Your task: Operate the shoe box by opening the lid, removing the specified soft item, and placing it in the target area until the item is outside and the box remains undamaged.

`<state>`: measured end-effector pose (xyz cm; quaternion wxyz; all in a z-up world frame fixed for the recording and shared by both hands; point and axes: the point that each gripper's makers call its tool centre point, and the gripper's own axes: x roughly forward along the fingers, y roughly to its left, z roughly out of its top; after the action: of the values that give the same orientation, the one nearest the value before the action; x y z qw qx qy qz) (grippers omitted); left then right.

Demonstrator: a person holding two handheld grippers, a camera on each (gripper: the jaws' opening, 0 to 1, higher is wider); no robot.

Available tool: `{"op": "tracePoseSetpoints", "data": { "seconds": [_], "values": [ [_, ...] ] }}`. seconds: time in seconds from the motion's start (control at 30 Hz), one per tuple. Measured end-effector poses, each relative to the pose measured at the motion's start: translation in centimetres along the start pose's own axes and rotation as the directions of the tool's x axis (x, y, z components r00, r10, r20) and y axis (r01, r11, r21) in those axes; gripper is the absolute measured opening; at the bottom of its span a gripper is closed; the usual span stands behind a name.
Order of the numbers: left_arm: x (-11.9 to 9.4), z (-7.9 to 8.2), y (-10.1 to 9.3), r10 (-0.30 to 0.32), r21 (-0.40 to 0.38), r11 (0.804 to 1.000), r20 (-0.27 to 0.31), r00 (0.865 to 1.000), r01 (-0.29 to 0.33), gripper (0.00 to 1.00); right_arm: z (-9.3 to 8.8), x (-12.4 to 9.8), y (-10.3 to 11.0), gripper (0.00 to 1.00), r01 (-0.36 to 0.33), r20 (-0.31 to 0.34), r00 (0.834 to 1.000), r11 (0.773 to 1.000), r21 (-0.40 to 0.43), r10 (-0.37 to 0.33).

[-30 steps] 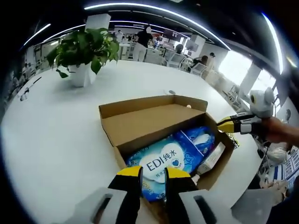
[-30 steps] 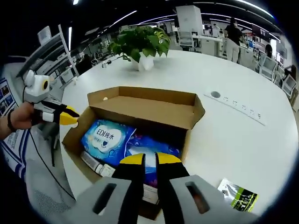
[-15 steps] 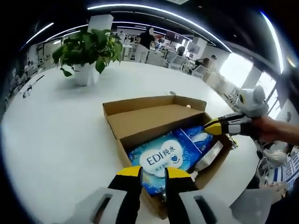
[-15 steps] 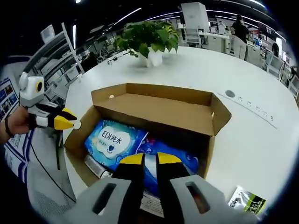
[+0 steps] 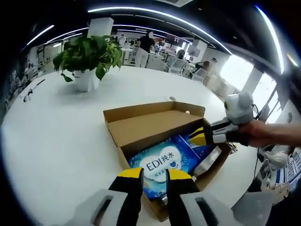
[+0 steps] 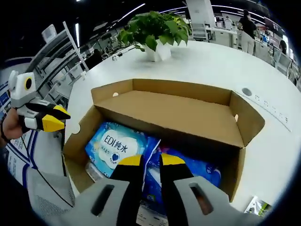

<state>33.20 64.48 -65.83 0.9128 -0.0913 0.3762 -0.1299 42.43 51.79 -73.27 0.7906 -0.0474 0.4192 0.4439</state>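
An open cardboard shoe box [image 5: 141, 112] [image 6: 164, 87] lies on the white table, its lid flap folded down inside. In it are a soft blue-white "EDI" wipes pack [image 5: 160, 164] [image 6: 115, 143], a darker blue pack [image 5: 186, 147] [image 6: 197, 170] and a white tube [image 5: 210, 159]. My left gripper [image 5: 154, 175] hovers at the box's near end above the wipes pack, jaws nearly together and holding nothing. It also appears as the left gripper [image 6: 56, 118] beside the box's left end. My right gripper [image 6: 151, 162] hangs over the packs, jaws close together and holding nothing. Hand-held, the right gripper [image 5: 196, 137] reaches over the box's right wall.
A potted plant [image 5: 87, 52] [image 6: 157, 30] stands on the table behind the box. A small printed packet [image 6: 257, 207] lies on the table to the right of the box. A round cable port [image 6: 247, 92] sits in the tabletop. Desks and people are far behind.
The right gripper has moved in from beside the box to above its contents, nearer the blue pack. The left gripper has stayed at the box's near end.
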Motion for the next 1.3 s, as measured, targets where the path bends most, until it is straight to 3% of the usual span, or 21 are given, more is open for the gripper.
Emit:
{"op": "tracePoseSetpoints", "data": {
  "seconds": [0.27, 0.6, 0.83, 1.03, 1.3],
  "values": [
    [-0.4, 0.4, -0.3, -0.004, 0.005, 1.0, 0.008, 1.0, 0.004, 0.19, -0.7, 0.6, 1.0, 0.12, -0.019, -0.028, 0.999, 1.0, 0.007, 0.02],
    [-0.8, -0.4, 0.0, -0.001, -0.016, 1.0, 0.004, 1.0, 0.001, 0.18, -0.8, 1.7, 1.8, 0.13, -0.029, -0.035, 0.999, 0.999, 0.027, 0.03],
    [-0.8, -0.6, -0.1, -0.008, -0.027, 1.0, 0.009, 1.0, 0.008, 0.18, -1.0, 1.8, 1.5, 0.06, -0.005, -0.032, 0.999, 0.999, 0.041, 0.006],
    [-0.8, -0.9, 0.0, -0.013, -0.031, 0.999, 0.008, 1.0, 0.013, 0.18, -1.0, 1.0, 3.1, 0.03, 0.018, -0.012, 1.0, 0.999, -0.033, -0.018],
    [-0.6, -0.3, 0.3, -0.018, -0.037, 0.999, 0.022, 1.0, 0.019, 0.18, -0.2, 0.8, 2.8, 0.03, 0.024, 0.006, 1.0, 0.997, -0.074, -0.024]
  ]
}}
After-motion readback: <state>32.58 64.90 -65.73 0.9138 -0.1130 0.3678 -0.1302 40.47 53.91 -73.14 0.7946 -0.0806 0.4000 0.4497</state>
